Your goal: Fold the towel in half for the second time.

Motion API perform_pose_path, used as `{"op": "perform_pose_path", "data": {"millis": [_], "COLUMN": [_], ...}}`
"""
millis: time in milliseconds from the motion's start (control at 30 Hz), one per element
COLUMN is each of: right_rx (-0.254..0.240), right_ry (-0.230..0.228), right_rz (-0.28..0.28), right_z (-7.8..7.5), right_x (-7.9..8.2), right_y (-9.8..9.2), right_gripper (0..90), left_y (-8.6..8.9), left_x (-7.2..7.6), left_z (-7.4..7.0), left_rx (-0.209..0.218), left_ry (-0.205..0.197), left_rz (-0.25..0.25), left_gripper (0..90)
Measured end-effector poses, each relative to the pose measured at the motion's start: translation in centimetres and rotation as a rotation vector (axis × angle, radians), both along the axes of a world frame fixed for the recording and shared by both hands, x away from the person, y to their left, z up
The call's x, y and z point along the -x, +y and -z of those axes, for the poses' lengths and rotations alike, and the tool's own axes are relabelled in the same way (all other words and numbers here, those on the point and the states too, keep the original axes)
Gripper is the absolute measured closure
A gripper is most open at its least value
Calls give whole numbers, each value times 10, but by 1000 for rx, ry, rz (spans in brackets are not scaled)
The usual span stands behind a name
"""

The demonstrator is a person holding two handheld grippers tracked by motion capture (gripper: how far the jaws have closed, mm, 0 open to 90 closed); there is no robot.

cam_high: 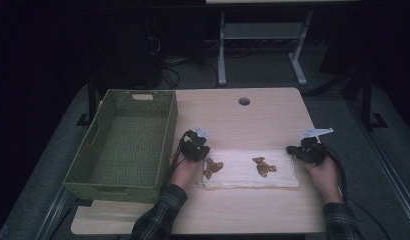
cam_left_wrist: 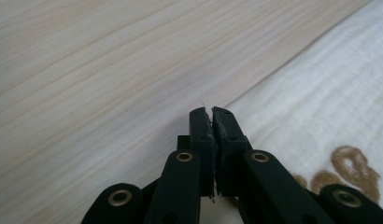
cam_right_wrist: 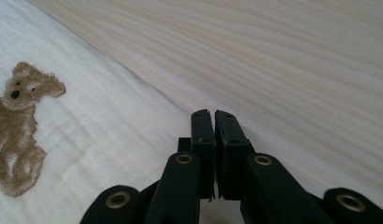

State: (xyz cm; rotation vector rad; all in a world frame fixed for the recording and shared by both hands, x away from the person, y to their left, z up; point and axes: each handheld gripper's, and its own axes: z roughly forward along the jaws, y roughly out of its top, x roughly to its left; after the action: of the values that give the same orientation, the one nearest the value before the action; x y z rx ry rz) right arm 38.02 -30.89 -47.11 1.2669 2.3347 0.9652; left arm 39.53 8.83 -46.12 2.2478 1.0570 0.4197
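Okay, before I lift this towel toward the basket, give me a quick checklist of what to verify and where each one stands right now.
1. Left claw closed at the towel far left corner: ok, jaws shut at the edge.
2. Right claw closed at the far right corner: ok, jaws shut at the edge.
3. Cloth actually pinched by each claw: cannot tell.
4. Towel lying flat, both bear prints face up: ok.
5. Green basket empty and open beside the towel: ok.
6. Table clear between towel and basket: ok.
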Motion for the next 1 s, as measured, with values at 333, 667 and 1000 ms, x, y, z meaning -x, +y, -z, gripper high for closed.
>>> {"op": "perform_pose_path", "data": {"millis": [333,667,1000], "right_rx": [-15,-57,-27], "right_ry": [-72,-111,-111], "right_rz": [22,6,-47], "right_z": [-22,-29,-34], "right_x": [-7,14,46], "right_y": [-1,-9,-9], "right_gripper": [875,875,875], "left_y": [5,4,8], "left_x": [1,21,46], "left_z": [-28,-33,-39], "left_rx": [79,33,31], "left_ry": [-141,-144,-126], "left_rz": [-62,1,48], "left_gripper": [880,879,879]}}
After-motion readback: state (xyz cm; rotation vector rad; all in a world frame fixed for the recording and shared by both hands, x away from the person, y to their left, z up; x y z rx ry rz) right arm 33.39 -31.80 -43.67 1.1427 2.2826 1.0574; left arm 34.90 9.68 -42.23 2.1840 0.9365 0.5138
